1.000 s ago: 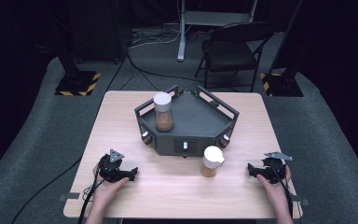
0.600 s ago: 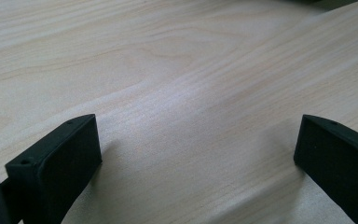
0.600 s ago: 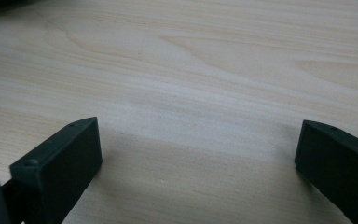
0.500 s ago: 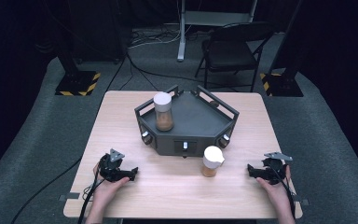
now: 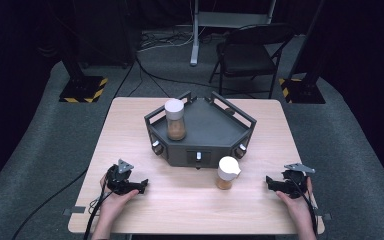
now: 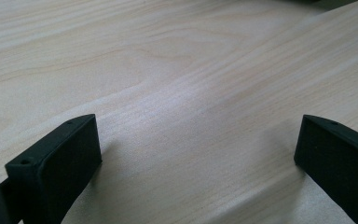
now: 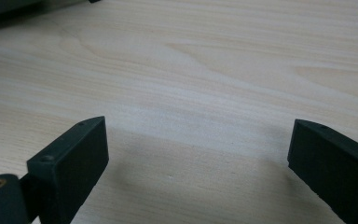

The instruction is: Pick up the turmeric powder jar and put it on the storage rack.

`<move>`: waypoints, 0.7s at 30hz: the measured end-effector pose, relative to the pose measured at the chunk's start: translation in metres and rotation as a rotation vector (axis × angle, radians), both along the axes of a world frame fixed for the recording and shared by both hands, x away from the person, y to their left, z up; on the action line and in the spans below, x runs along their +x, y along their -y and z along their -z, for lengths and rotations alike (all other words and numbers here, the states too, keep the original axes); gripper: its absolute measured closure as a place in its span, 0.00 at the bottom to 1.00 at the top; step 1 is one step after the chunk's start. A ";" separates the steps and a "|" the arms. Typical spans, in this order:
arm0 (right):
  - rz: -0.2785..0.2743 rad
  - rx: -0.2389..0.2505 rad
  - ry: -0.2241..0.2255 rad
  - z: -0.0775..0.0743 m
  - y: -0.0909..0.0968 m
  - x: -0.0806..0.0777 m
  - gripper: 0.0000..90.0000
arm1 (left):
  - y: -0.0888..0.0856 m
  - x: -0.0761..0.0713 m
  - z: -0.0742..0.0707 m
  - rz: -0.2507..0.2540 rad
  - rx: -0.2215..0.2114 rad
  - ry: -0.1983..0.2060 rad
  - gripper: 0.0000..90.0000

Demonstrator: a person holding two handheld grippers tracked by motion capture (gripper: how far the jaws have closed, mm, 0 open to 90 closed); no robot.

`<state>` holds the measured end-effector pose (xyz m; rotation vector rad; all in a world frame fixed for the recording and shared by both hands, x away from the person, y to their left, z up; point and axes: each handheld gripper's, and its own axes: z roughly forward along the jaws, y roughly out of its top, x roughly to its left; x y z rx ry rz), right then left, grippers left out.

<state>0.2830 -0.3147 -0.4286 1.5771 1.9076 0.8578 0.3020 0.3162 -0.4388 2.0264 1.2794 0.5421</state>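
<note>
Jars matter here: one white-capped jar [image 5: 227, 173] stands upright on the desk [image 5: 130, 125] just before the dark tray [image 5: 200, 131], left of the right gripper [image 5: 272, 183], the nearer one. Its jaws have been closing slightly yet gape empty; the left gripper [image 5: 141, 186] is likewise agape. Another jar [image 5: 175, 119] sits in the tray.

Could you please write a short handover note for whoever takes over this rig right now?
Left gripper: open, resting low on the table, nothing between its jaws.
Right gripper: open, jaws just closed slightly, nothing between them.
Jar on the table: upright, white lid on, in front of the dark tray, nearer the right gripper.
Second jar: upright inside the tray, left side.
Done: likely one jar in the tray.
Left: probably pick up the table jar and set it in the tray.
</note>
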 end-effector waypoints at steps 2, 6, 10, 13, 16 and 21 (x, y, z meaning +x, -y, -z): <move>-0.001 0.007 0.007 -0.003 0.000 -0.002 0.05 | 0.000 0.000 0.000 0.000 0.000 0.000 0.00; -0.016 0.021 0.016 -0.007 -0.001 -0.006 0.05 | 0.000 0.000 0.000 0.000 0.000 0.000 0.00; -0.035 0.040 0.035 -0.013 0.000 -0.011 0.05 | 0.000 0.000 0.000 0.000 0.000 0.000 0.00; -0.053 0.062 0.053 -0.018 0.000 -0.015 0.05 | 0.000 0.000 0.000 -0.001 0.000 0.000 0.00; -0.071 0.090 0.059 -0.022 0.001 -0.018 0.05 | 0.000 0.000 0.000 0.000 0.000 0.000 0.00; -0.108 0.091 0.064 -0.028 -0.004 -0.021 0.05 | 0.000 0.000 0.000 -0.001 0.000 0.000 0.00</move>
